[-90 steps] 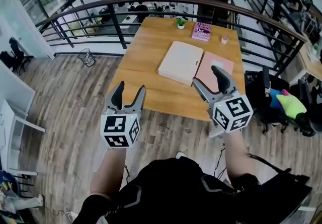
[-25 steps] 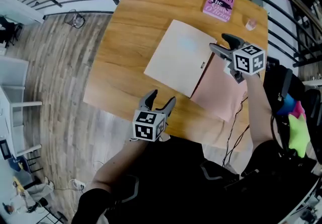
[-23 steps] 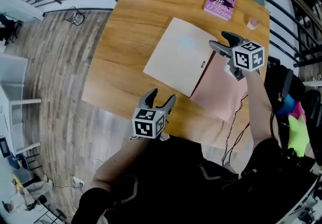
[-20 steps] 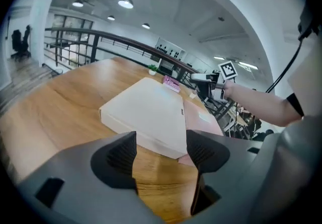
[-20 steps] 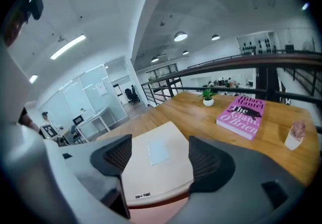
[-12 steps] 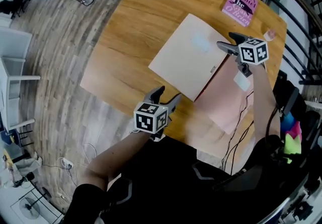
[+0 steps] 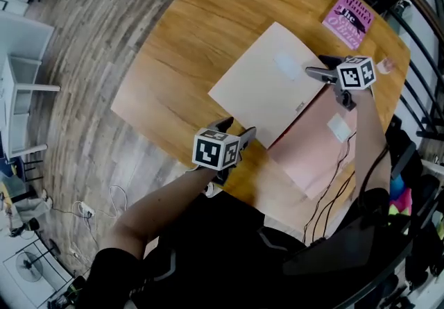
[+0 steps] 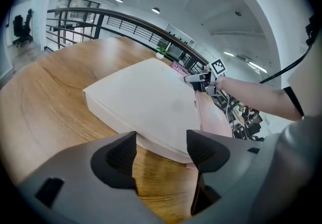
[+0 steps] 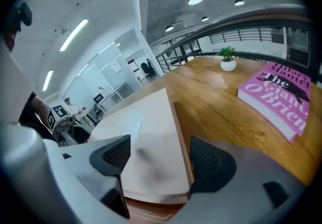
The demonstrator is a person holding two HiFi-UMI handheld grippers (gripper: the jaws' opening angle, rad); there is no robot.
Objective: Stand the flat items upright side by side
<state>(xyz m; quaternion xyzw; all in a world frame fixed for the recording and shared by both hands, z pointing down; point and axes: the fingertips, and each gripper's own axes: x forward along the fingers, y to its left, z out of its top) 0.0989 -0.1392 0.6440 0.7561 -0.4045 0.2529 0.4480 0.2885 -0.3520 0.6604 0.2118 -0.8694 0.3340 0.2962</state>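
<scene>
Cream flat book (image 7: 270, 96) lies on the wooden worktop (image 7: 187, 44), bare wood beside it. Left gripper (image 7: 236, 128) is open by its near corner. Right gripper (image 7: 316, 67) has just been opening wider, with the far corner between its jaws.

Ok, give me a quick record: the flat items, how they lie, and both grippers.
surface: wooden table
cream book: flat, overlapping pale pink flat item
pink paperback: flat, apart, near table's far edge
left gripper: open, at cream book's near corner
right gripper: jaws have just been opening, cream book's far corner between them, unclamped
upright: nothing yet
</scene>
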